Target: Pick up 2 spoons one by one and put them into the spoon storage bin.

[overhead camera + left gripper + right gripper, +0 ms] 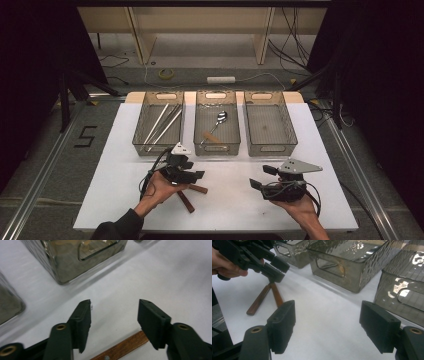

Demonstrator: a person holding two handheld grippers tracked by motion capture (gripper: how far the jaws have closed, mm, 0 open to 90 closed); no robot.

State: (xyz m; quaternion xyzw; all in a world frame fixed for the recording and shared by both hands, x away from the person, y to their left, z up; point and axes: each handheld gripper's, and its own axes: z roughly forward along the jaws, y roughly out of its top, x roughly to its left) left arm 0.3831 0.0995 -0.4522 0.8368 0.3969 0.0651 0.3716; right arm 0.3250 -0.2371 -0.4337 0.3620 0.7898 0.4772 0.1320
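Three bins (215, 122) stand beyond wooden handles (192, 195)

Two wooden-handled utensils (190, 195) lie flat on the white table (230, 200), near its front edge, left of centre. Handles are reddish-brown wood; one (125, 346) shows a metal rivet. In the right gripper view the two handles (265, 298) converge at the far end, forming a narrow V, touching or crossing there. Working ends are hidden, so probably knives or forks; type cannot be confirmed.
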